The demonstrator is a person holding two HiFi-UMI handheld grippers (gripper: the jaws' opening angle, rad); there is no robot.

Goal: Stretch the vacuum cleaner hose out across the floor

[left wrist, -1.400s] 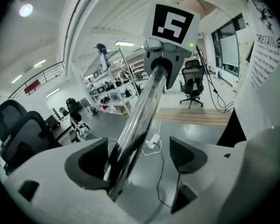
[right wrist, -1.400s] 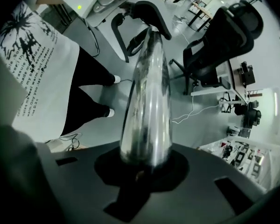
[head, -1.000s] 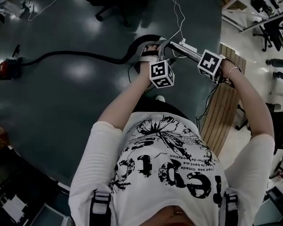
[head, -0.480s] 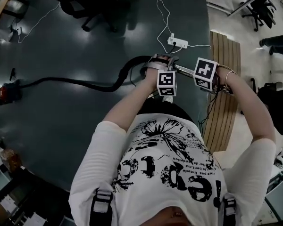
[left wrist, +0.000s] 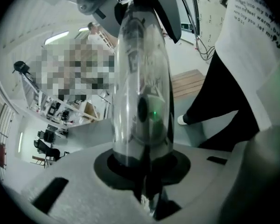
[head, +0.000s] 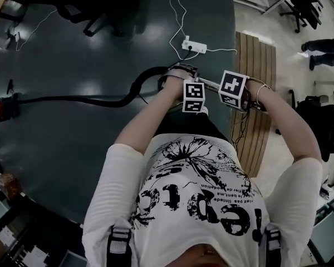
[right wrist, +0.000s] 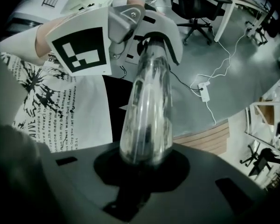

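Observation:
A black hose (head: 89, 100) runs over the dark floor from a red vacuum cleaner (head: 3, 107) at the left to a shiny metal wand (head: 210, 83) in front of me. Both grippers are on that wand. My left gripper (head: 183, 74) is at the hose end. Its jaws are closing, with the wand (left wrist: 142, 78) between them and their pads against it. My right gripper (head: 220, 87) stays shut on the wand (right wrist: 147, 106) a little further right. In the right gripper view, the wand leads up to the left gripper's marker cube (right wrist: 81, 45).
A white power strip (head: 193, 47) with its cable lies on the floor just beyond the grippers. A wooden slatted platform (head: 256, 82) borders the dark floor on the right. Office chairs (head: 92, 15) stand at the back. A person's legs (head: 323, 46) show at the far right.
Both grippers have drawn back with the wand, away from the power strip. The bend in the hose near the wand has flattened and the hose lies straighter.

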